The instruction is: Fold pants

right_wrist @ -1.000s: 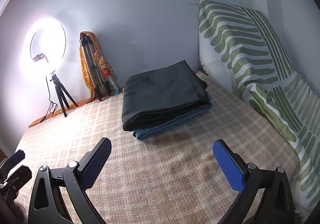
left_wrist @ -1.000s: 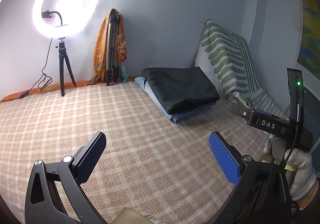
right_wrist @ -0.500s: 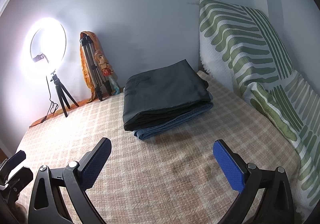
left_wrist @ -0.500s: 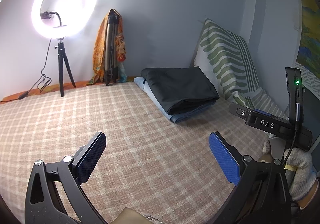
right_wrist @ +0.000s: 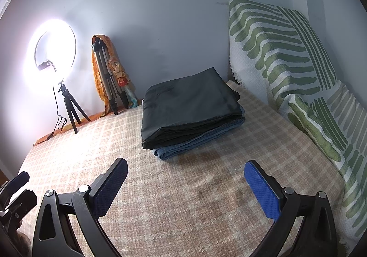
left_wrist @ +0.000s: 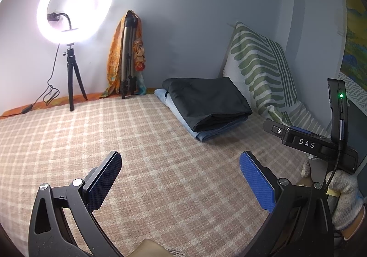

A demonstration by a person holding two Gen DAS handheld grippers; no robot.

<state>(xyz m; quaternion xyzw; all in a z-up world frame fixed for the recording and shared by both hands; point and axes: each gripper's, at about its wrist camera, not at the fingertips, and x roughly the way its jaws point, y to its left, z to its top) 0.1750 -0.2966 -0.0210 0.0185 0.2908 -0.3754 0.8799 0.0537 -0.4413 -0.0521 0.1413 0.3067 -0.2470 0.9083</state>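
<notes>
Folded black pants [left_wrist: 206, 102] [right_wrist: 185, 110] lie on top of folded blue jeans [left_wrist: 215, 133] [right_wrist: 201, 139], stacked at the far side of the checked bedspread [left_wrist: 142, 142] [right_wrist: 206, 188] near the wall. My left gripper [left_wrist: 181, 179] hovers open over the bedspread, well short of the stack, with nothing between its blue pads. My right gripper [right_wrist: 187, 184] is open too and holds nothing, with the stack straight ahead of it. In the left wrist view the right gripper's body [left_wrist: 312, 142] and a gloved hand [left_wrist: 341, 195] show at the right edge.
A lit ring light on a small tripod [left_wrist: 71, 27] [right_wrist: 55, 55] stands at the back left, its cable trailing down. A folded tripod draped with orange cloth [left_wrist: 127, 55] [right_wrist: 107, 73] leans on the wall. A green-striped cushion [left_wrist: 263, 68] [right_wrist: 286, 55] rests along the right side.
Both views have drifted only slightly; the stack sits a touch lower in the right wrist view. Both grippers stay open and the clothes have not moved.
</notes>
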